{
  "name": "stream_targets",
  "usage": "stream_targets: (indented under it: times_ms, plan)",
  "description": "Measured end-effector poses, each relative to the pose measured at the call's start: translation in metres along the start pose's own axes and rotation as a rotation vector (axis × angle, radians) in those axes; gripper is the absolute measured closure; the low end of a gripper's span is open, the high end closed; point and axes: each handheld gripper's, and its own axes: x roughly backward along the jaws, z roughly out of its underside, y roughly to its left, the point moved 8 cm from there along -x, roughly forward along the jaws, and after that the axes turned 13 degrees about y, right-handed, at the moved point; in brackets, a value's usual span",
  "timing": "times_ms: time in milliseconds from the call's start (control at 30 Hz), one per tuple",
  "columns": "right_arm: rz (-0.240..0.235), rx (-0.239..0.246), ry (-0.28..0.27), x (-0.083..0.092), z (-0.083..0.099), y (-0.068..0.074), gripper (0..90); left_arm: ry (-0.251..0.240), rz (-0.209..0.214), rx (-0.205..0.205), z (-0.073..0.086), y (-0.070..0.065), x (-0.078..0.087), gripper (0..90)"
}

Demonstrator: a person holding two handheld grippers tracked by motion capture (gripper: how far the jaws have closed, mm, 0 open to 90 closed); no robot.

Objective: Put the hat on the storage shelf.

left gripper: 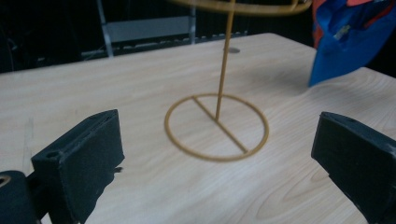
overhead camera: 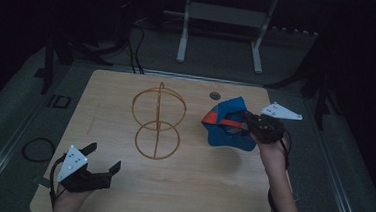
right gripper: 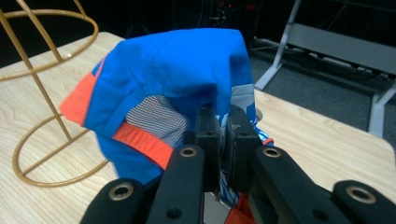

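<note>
From the high view, the right tongs [overhead camera: 247, 121] are gripping a blue cap [overhead camera: 227, 124] with orange trim, clamped on its fabric edge and holding it clear of the bench [overhead camera: 120, 191], to the right of a gold wire stand [overhead camera: 157, 121]. The cap is hanging from that single pinch, so it is sagging and folded, with its long axis lying roughly across the bench and its orange edge facing the stand. My reading is that it is being carried this way so it can be set over the stand's upper ring. The left tongs [overhead camera: 101, 161] are waiting near the bench's front left corner, jaws wide apart and holding nothing, probably kept back to leave the stand free.

In the left gripper view, the left tongs [left gripper: 210, 158] are standing open, looking along the bench [left gripper: 93, 93] at the stand's flat base ring [left gripper: 217, 127] and its upright stem, well apart from both. The cap [left gripper: 350, 42] is hanging at the upper right, off the wood.

In the right gripper view, the right tongs [right gripper: 223, 128] are pressing together on the cap's rim, next to a mesh lining patch [right gripper: 156, 120]. The cap's [right gripper: 173, 65] crown is bulging up and away from the jaws, orange band drooping below, and the stand [right gripper: 37, 98] is sitting to the left.
</note>
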Motion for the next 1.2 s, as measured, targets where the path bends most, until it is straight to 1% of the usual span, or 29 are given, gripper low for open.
stream_targets:
  times_ms: [67, 133, 167, 267, 300, 333, 367, 400, 467, 533, 600, 633, 700, 767, 833, 900, 933, 1000, 1067, 1133, 1200]
  plan:
    - [0.0, -0.001, -0.003, 0.003, -0.001, 0.0, 86.0, -0.011, 0.007, -0.004, -0.012, -0.002, 0.004, 2.5]
    - [0.013, 0.002, -0.008, 0.007, -0.003, 0.0, 86.0, -0.018, 0.017, -0.016, -0.024, -0.005, 0.007, 2.5]
    - [0.015, 0.005, -0.007, 0.009, -0.004, 0.0, 86.0, -0.019, 0.018, -0.025, -0.031, -0.007, 0.008, 2.5]
    - [0.011, 0.007, -0.014, 0.014, -0.005, 0.001, 86.0, -0.022, 0.042, -0.056, -0.053, -0.016, 0.011, 2.5]
    - [0.011, 0.007, -0.014, 0.014, -0.005, 0.001, 86.0, -0.022, 0.042, -0.056, -0.053, -0.016, 0.011, 2.5]
    - [0.006, 0.003, -0.018, 0.016, -0.006, 0.001, 86.0, -0.032, 0.069, -0.073, -0.068, -0.023, 0.011, 2.5]
    - [0.0, 0.002, -0.024, 0.019, -0.007, 0.003, 86.0, -0.036, 0.079, -0.084, -0.078, -0.027, 0.011, 2.5]
    - [-0.01, -0.002, -0.027, 0.021, -0.007, 0.005, 86.0, -0.038, 0.091, -0.093, -0.084, -0.03, 0.01, 2.5]
    - [-0.025, -0.001, -0.035, 0.025, -0.008, 0.008, 86.0, -0.038, 0.098, -0.122, -0.098, -0.037, 0.008, 2.5]
    - [-0.021, 0.013, -0.039, 0.028, -0.009, 0.012, 86.0, -0.042, 0.112, -0.146, -0.11, -0.045, 0.006, 2.5]
    - [-0.03, 0.013, -0.044, 0.031, -0.009, 0.016, 86.0, -0.041, 0.127, -0.17, -0.121, -0.054, 0.003, 2.5]
    - [-0.033, 0.017, -0.046, 0.032, -0.009, 0.018, 86.0, -0.039, 0.136, -0.179, -0.126, -0.058, 0.001, 2.5]
    - [-0.039, 0.021, -0.051, 0.035, -0.01, 0.022, 86.0, -0.032, 0.17, -0.19, -0.135, -0.068, -0.003, 2.5]
    - [-0.035, 0.029, -0.052, 0.038, -0.01, 0.024, 86.0, -0.027, 0.199, -0.203, -0.143, -0.078, -0.008, 2.5]
    - [-0.045, 0.031, -0.053, 0.04, -0.009, 0.026, 86.0, -0.033, 0.204, -0.213, -0.151, -0.088, -0.014, 2.5]
    - [-0.047, 0.032, -0.051, 0.042, -0.008, 0.028, 86.0, -0.037, 0.212, -0.234, -0.159, -0.098, -0.02, 2.5]
    - [-0.054, 0.032, -0.054, 0.043, -0.007, 0.03, 85.9, -0.034, 0.212, -0.251, -0.162, -0.103, -0.023, 2.5]
    - [-0.051, 0.037, -0.057, 0.044, -0.006, 0.032, 86.0, -0.024, 0.22, -0.27, -0.167, -0.111, -0.03, 2.5]
    - [-0.058, 0.044, -0.058, 0.046, -0.004, 0.035, 85.9, -0.016, 0.241, -0.285, -0.173, -0.121, -0.038, 2.5]
    - [-0.05, 0.051, -0.056, 0.046, -0.002, 0.036, 85.9, -0.009, 0.249, -0.296, -0.177, -0.129, -0.045, 2.6]
    - [-0.059, 0.055, -0.052, 0.046, -0.001, 0.038, 86.0, -0.001, 0.271, -0.302, -0.182, -0.138, -0.053, 2.6]
